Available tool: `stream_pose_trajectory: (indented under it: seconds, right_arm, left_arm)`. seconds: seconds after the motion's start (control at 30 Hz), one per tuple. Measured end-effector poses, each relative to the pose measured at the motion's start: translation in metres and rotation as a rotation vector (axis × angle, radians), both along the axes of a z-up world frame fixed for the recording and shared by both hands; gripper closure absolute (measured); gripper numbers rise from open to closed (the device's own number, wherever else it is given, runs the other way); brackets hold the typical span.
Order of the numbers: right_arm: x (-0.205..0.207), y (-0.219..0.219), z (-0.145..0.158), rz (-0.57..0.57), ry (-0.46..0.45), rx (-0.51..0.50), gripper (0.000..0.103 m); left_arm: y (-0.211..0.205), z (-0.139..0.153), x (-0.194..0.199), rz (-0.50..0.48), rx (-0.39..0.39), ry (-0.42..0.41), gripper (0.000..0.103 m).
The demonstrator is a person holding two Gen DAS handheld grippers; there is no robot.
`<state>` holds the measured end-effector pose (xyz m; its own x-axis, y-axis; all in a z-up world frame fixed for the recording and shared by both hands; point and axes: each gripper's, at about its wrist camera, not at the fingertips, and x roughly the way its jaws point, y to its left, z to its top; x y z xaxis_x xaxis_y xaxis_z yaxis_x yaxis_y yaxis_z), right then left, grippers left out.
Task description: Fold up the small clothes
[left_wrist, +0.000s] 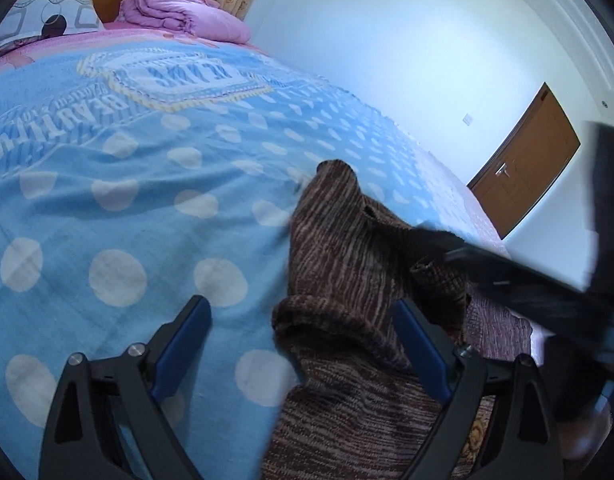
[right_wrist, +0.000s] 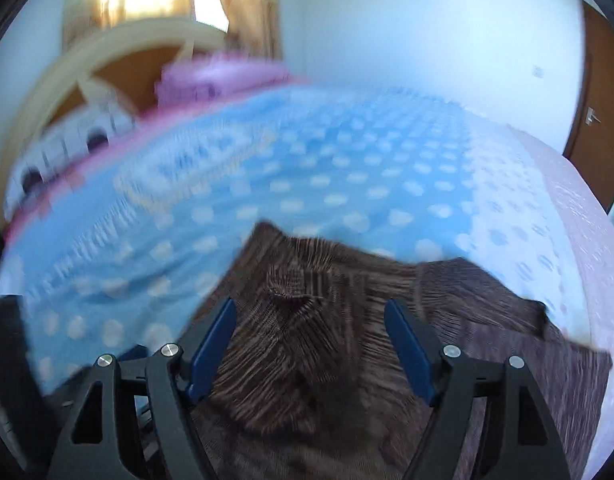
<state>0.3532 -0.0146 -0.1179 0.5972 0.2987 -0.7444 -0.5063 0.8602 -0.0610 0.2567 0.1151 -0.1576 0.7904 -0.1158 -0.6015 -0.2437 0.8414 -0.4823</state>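
A brown striped knitted sweater (left_wrist: 347, 248) lies crumpled on the blue polka-dot blanket (left_wrist: 107, 200) of a bed. Its rolled cuff or collar sits between the blue pads of my left gripper (left_wrist: 303, 312), which is open and not pressing on it. The black body of the other gripper (left_wrist: 547, 292) reaches in from the right over the sweater. The right wrist view is blurred: my right gripper (right_wrist: 309, 312) stands open above a bunched fold of the sweater (right_wrist: 307, 340), and the pads are not clamped on the knit.
A folded purple quilt (left_wrist: 179, 12) and a patterned pillow (left_wrist: 47, 16) lie at the headboard end. The bed's pink-sheeted edge (right_wrist: 579, 240) runs along the right. Beyond it stand a white wall and a brown door (left_wrist: 527, 160).
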Motion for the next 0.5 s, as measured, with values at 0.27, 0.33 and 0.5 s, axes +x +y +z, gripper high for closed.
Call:
stream_pose_trajectory:
  seconds: [0.27,0.33,0.5]
  right_arm:
    - [0.01,-0.022,-0.011,-0.054,0.044,0.039,0.095]
    - [0.004,-0.041,0.013,-0.077,0.003,0.147,0.095]
    - [-0.007,-0.108,0.055,-0.167,-0.072,0.317,0.095]
  left_arm:
    - [-0.002,0.0,0.004,-0.013,0.021,-0.004,0.005]
    - [-0.003,0.0,0.004,-0.013,0.028,-0.001,0.005]
    - [-0.003,0.0,0.003,-0.013,0.028,-0.001,0.005]
